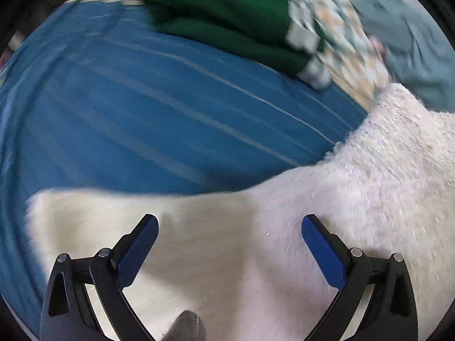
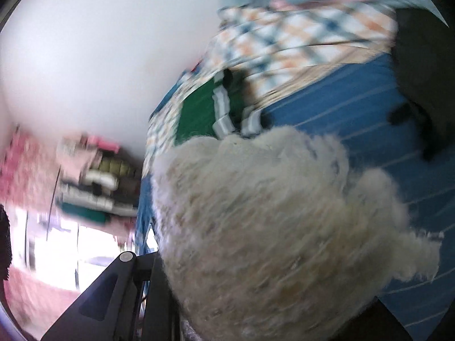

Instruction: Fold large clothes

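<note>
A fluffy white sweater (image 1: 256, 227) lies on a blue striped sheet (image 1: 142, 108). My left gripper (image 1: 229, 224) is open just above the sweater, its blue pads (image 1: 322, 253) spread wide with nothing between them. In the right wrist view the same white sweater (image 2: 256, 221) is bunched up and lifted close to the camera, covering the fingertips of my right gripper. Only the black left finger arm (image 2: 113, 292) shows. The sweater seems held there, but the jaws are hidden. Both views are motion-blurred.
A folded green garment with white cuffs (image 1: 227, 20) lies at the far side of the sheet, also in the right wrist view (image 2: 199, 110). A plaid quilt (image 1: 341, 34) and grey-blue fabric (image 1: 412, 39) lie beyond. Shelves with clutter (image 2: 93, 182) stand left.
</note>
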`<act>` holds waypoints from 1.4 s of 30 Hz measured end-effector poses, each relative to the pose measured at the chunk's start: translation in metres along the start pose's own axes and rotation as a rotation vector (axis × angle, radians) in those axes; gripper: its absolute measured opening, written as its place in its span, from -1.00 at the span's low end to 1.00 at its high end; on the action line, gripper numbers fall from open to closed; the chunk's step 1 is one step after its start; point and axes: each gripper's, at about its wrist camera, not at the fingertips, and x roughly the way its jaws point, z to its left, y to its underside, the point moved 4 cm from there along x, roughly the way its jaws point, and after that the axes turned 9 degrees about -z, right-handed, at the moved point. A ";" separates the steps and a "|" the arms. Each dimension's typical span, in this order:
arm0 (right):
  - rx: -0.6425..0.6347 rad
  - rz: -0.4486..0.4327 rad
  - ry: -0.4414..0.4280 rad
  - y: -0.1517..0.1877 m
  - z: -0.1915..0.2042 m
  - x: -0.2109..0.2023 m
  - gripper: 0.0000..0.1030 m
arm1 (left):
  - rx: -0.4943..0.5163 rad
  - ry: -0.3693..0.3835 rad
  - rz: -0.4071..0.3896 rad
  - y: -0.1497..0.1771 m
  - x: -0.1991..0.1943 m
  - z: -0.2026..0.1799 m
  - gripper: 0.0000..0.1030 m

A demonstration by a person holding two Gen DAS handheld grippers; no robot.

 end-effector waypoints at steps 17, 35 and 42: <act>-0.830 0.536 0.091 0.349 0.174 0.174 -0.51 | -0.442 -0.475 0.031 0.171 -0.166 0.320 1.00; -0.366 0.699 0.033 0.215 0.103 0.077 0.53 | -0.751 0.145 -0.059 0.160 -0.149 0.253 0.97; -0.235 0.639 0.184 0.195 0.045 0.083 0.53 | -0.833 0.255 -0.064 0.141 -0.105 0.220 0.97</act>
